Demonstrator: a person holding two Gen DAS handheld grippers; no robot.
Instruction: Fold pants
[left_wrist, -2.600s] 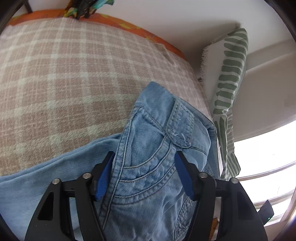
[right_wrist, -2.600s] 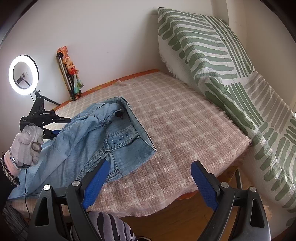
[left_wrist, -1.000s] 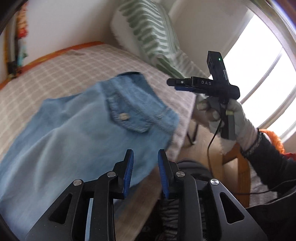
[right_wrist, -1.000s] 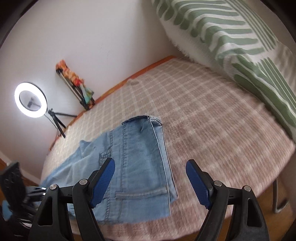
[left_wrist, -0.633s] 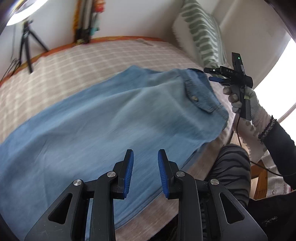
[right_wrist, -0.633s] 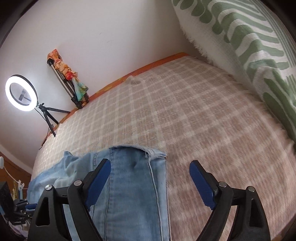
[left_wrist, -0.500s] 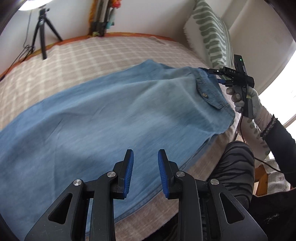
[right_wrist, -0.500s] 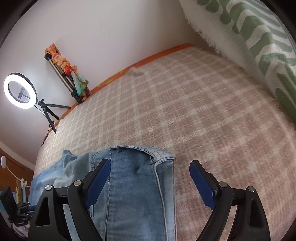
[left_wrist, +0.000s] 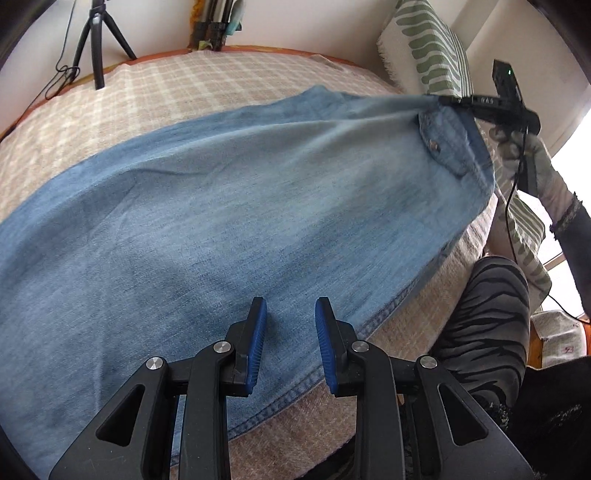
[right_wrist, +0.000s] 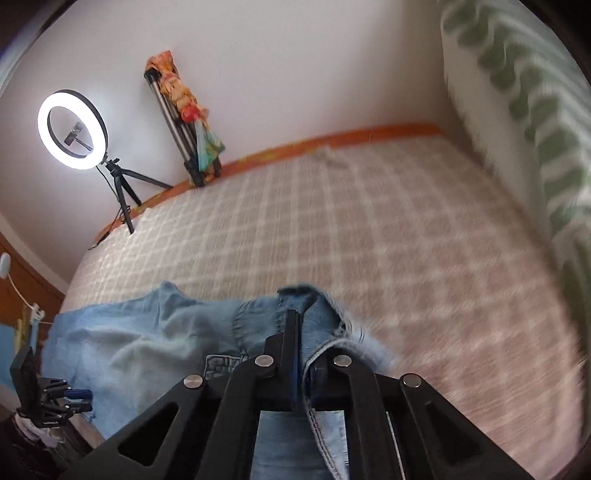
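The pants (left_wrist: 258, 206) are made of soft, light blue denim with thick stitched seams. They are lying long and mostly flat across the bed (left_wrist: 207, 85), which is wearing a fuzzy blanket of tan and white squares. A pocket flap with a small metal button (left_wrist: 433, 144) is showing near the top end.

The right gripper (right_wrist: 293, 321) has just been snapping closed, and it is pinching the waistband, lifting that corner so the cloth is pulling into long wrinkles.

The left gripper (left_wrist: 288, 325) is hanging over the lower leg near the hem seam. Its blue ridged pads are standing a little apart, and I cannot tell if they are touching cloth.

A white pillow with green stripes (left_wrist: 432, 40) is leaning at the bed's end.
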